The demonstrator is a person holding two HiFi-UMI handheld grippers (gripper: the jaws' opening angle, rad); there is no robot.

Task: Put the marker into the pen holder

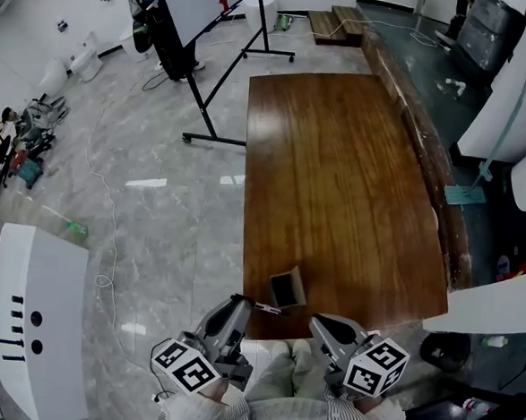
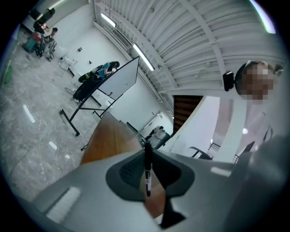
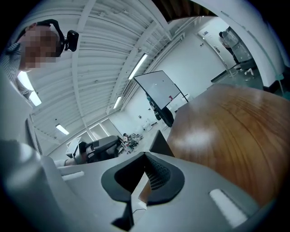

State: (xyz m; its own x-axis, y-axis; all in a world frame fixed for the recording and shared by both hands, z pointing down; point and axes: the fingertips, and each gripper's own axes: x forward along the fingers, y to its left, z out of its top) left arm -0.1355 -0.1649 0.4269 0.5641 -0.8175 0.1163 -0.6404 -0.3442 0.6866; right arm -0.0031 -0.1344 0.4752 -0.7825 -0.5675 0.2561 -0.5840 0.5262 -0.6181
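Note:
The pen holder [image 1: 284, 290], a small dark open-topped box, stands on the brown wooden table [image 1: 337, 183] close to its near edge. Just to its left, my left gripper [image 1: 244, 301] is shut on a black marker [image 1: 264, 308] whose tip points toward the holder. In the left gripper view the marker [image 2: 147, 171] stands upright, pinched between the dark pads [image 2: 131, 170]. My right gripper [image 1: 319, 323] sits to the right of the holder, shut with nothing in it. The right gripper view shows the holder [image 3: 160, 142] as a dark corner past that gripper [image 3: 145, 157].
A whiteboard on a black wheeled stand [image 1: 213, 31] is on the floor beyond the table's far left corner. A white cabinet [image 1: 35, 323] stands at lower left. A dark bench [image 1: 430, 127] runs along the table's right side. Cables lie on the grey floor [image 1: 110, 212].

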